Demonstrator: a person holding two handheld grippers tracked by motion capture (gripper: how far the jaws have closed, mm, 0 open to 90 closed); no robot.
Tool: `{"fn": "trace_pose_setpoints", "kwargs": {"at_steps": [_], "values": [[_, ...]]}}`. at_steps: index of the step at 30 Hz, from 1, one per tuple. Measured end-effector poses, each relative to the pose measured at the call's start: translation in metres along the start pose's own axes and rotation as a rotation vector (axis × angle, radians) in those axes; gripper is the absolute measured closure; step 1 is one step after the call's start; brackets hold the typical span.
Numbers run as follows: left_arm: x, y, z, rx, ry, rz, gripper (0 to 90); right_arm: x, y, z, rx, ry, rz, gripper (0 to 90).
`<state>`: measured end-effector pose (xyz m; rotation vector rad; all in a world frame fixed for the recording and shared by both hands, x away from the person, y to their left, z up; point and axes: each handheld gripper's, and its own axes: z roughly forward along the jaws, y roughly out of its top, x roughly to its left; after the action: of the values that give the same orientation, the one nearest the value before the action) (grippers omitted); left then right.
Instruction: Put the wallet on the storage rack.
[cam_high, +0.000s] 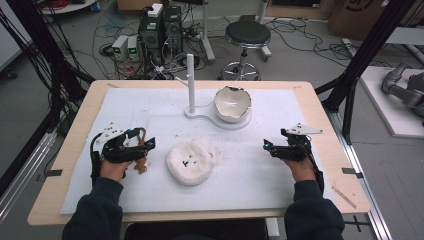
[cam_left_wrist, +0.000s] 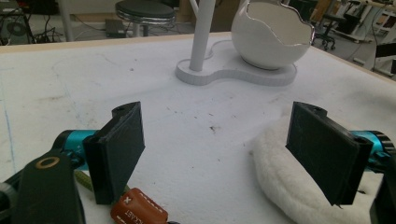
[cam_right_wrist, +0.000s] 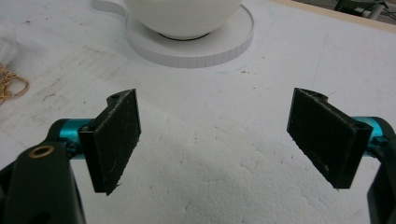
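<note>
From the high view, I log both grippers resting low on the white mat (cam_high: 150, 107) that covers the desk: the left gripper (cam_high: 149, 143) sits near the left edge, the right gripper (cam_high: 267, 146) near the right edge, both pointing inward, jaws apart and nothing between them. The fluffy white pad (cam_high: 191, 162) lies at the middle of the desk toward the near edge, just beside the left gripper; I judge it to be the item in hand, since it is the nearest piece to either claw. A small keyring charm (cam_high: 142, 163) with a gold clasp lies against the left gripper's near side. Toward the far edge stands a white stand (cam_high: 190, 82) on a flat base, carrying an egg-shaped cup (cam_high: 232, 103) with a broken rim. In the left gripper view, the jaws stand wide, the right-hand pad overlapping the fluffy white pad (cam_left_wrist: 280, 186) in the picture; whether it touches I cannot tell. An orange tag (cam_left_wrist: 137, 208) lies below the jaws. The stand (cam_left_wrist: 201, 37) and cup (cam_left_wrist: 271, 37) rise ahead, with clear mat in between. In the right gripper view, the jaws are wide over bare mat (cam_right_wrist: 210, 154), facing the cup's base plate (cam_right_wrist: 196, 51), a gold clasp (cam_right_wrist: 11, 86) showing at the left border. Nothing obstructs either approach.
</note>
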<state>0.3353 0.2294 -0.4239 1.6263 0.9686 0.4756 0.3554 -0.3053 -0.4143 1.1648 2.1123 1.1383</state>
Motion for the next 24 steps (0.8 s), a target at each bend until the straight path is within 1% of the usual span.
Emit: {"fn": "trace_pose_setpoints", "kwargs": {"at_steps": [2, 4, 6, 7, 8, 9, 12, 14, 15, 16, 17, 21, 22, 24], "values": [[-0.001, 0.0, 0.002, 0.002, -0.001, -0.005, 19.0, 0.0, 0.0, 0.0, -0.002, 0.001, 0.002, 17.6], [-0.003, 0.0, 0.005, 0.005, -0.014, -0.009, 19.0, -0.002, -0.002, 0.0, -0.003, 0.006, 0.01, 17.6], [-0.004, 0.0, 0.007, 0.006, -0.018, -0.01, 19.0, -0.002, -0.002, 0.0, -0.005, 0.007, 0.014, 17.6], [-0.006, 0.0, 0.01, 0.015, -0.027, -0.01, 19.0, -0.003, -0.002, 0.0, -0.007, 0.012, 0.019, 17.6], [-0.006, 0.0, 0.01, 0.015, -0.027, -0.01, 19.0, -0.003, -0.002, 0.0, -0.007, 0.012, 0.019, 17.6], [-0.008, 0.0, 0.013, 0.024, -0.042, -0.013, 19.0, -0.004, -0.003, 0.0, -0.004, 0.018, 0.019, 17.6], [-0.012, 0.001, 0.017, 0.035, -0.052, -0.013, 19.0, -0.003, -0.003, -0.001, -0.005, 0.021, 0.016, 17.6], [-0.013, 0.001, 0.019, 0.044, -0.049, -0.012, 19.0, -0.002, -0.003, -0.001, -0.005, 0.026, 0.015, 17.6], [-0.015, -0.001, 0.024, 0.072, -0.04, -0.016, 18.8, 0.0, -0.003, -0.002, -0.004, 0.03, 0.011, 17.6], [-0.015, -0.001, 0.024, 0.072, -0.04, -0.016, 18.7, 0.001, -0.003, -0.003, -0.007, 0.035, 0.007, 17.6], [-0.015, -0.001, 0.027, 0.093, -0.042, -0.019, 18.7, 0.001, -0.003, -0.003, -0.007, 0.035, 0.007, 17.6], [-0.022, -0.003, 0.035, 0.152, -0.071, -0.003, 18.7, 0.006, -0.002, -0.003, -0.008, 0.051, 0.009, 17.6], [-0.024, -0.004, 0.037, 0.167, -0.082, -0.001, 18.7, 0.007, -0.002, -0.003, -0.006, 0.055, 0.002, 17.6], [-0.027, -0.005, 0.04, 0.196, -0.089, 0.007, 20.3, 0.011, -0.002, -0.003, -0.003, 0.062, -0.01, 17.6]]}}
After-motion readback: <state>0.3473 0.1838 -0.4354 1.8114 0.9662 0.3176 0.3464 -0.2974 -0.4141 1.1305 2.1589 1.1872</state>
